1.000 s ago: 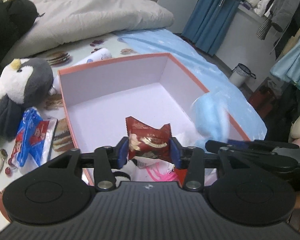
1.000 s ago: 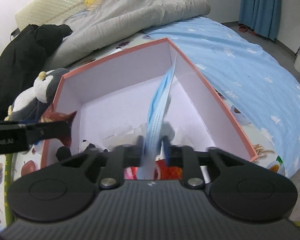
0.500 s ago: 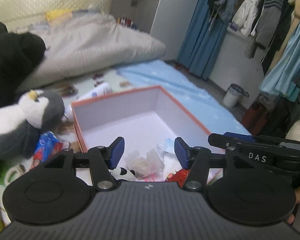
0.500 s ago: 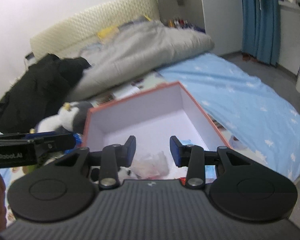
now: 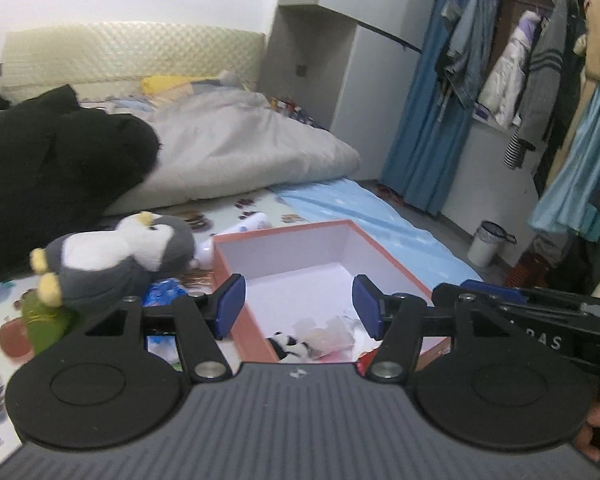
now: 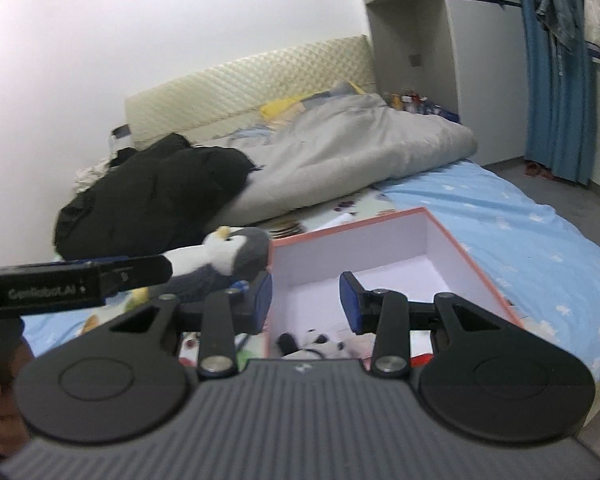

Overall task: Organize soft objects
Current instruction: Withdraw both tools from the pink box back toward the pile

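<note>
Both tongs hang spread wide with nothing between them — the left tongs (image 5: 298,306) at lower centre of their view, the right tongs (image 6: 306,302) likewise. Behind them on the bed sits the pink-rimmed box (image 5: 374,244), a small panda toy (image 5: 286,346) and crumpled wrappers (image 5: 328,330) in its near end. A penguin plush (image 5: 120,258) lies just left of the box.

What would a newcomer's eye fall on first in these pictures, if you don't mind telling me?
Probably the pink-rimmed box on the bed, open, with a small panda toy and crumpled wrappers at its near end. Next, the penguin plush lying just left of it, outside. Both the left gripper and right gripper hang open and empty.
</note>
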A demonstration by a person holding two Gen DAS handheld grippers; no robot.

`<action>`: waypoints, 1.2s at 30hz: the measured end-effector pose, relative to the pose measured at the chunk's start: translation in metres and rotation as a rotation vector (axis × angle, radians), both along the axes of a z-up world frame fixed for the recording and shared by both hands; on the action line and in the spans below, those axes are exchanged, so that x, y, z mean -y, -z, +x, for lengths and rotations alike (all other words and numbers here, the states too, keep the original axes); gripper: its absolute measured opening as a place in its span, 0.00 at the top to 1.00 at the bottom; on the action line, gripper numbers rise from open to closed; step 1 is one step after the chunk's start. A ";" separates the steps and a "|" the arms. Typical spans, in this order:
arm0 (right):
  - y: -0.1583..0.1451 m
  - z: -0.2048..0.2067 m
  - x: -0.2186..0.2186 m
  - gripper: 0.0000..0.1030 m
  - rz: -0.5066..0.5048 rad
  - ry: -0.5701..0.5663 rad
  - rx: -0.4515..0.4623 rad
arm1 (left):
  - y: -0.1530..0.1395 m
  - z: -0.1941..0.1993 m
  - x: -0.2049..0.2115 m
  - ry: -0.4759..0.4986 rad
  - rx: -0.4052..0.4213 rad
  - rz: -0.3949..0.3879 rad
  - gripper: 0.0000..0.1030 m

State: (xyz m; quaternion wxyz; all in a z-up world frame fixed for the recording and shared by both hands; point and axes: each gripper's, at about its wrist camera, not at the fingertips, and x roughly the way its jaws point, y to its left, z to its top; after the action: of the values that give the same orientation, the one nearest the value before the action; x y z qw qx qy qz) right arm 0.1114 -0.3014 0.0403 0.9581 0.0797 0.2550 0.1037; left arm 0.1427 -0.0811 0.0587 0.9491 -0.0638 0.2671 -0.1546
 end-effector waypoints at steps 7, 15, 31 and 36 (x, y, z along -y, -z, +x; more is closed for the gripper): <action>0.005 -0.028 -0.027 0.60 0.017 -0.048 0.013 | 0.009 -0.049 -0.037 -0.079 -0.001 -0.007 0.34; 0.033 -0.038 -0.059 0.61 -0.002 -0.112 -0.043 | 0.039 -0.080 -0.068 -0.175 -0.044 0.005 0.26; 0.077 -0.069 -0.102 0.60 -0.035 -0.187 -0.090 | 0.092 -0.115 -0.109 -0.235 -0.117 -0.059 0.23; 0.090 -0.067 -0.113 0.60 -0.045 -0.204 -0.118 | 0.110 -0.108 -0.123 -0.268 -0.146 -0.069 0.23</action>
State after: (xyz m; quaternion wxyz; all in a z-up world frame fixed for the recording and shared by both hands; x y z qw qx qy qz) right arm 0.0448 -0.1881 -0.0496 0.9274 0.0375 0.3200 0.1900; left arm 0.0347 0.0424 -0.0515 0.9365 -0.1426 0.3189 -0.0305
